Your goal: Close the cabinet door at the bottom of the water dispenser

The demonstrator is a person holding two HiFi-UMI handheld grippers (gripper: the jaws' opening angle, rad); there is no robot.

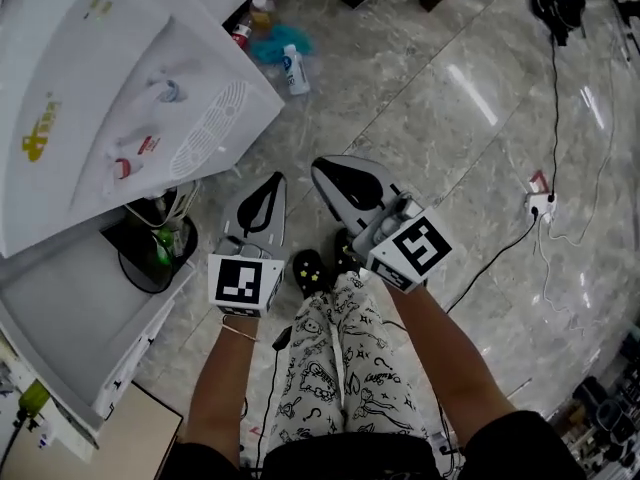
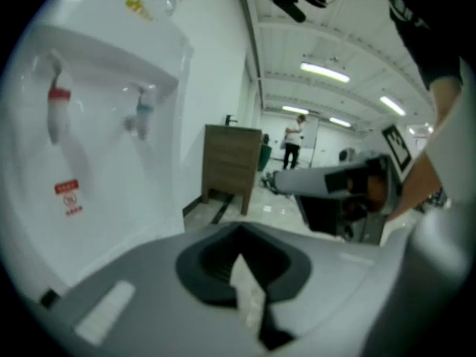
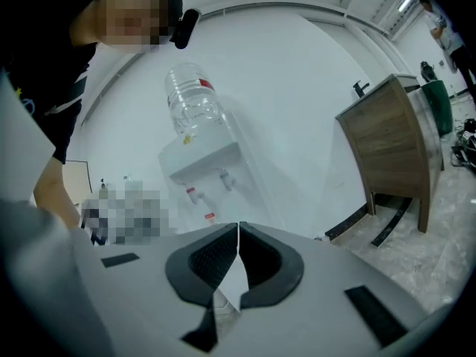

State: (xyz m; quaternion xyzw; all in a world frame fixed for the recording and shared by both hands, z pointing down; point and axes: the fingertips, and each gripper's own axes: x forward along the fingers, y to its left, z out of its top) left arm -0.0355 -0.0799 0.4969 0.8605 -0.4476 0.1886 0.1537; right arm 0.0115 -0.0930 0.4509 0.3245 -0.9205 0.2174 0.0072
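Observation:
The white water dispenser [image 1: 110,98] stands at the upper left of the head view, seen from above, with red and blue taps. Its bottom cabinet door [image 1: 70,333] hangs open toward me at the lower left, and the dark cabinet inside [image 1: 150,243] holds a few items. My left gripper [image 1: 270,183] is shut and empty, just right of the opening. Beside it, my right gripper [image 1: 325,173] is shut too, holding nothing. The left gripper [image 2: 239,238] points past the dispenser front [image 2: 97,140]. The right gripper [image 3: 238,227] faces the dispenser [image 3: 204,166] with its clear bottle.
Bottles [image 1: 293,68] and a blue cloth [image 1: 272,43] lie on the marble floor behind the dispenser. A power strip [image 1: 540,204] with cables lies to the right. A wooden cabinet [image 3: 390,143] stands by the wall. My shoes [image 1: 310,270] and legs are below the grippers.

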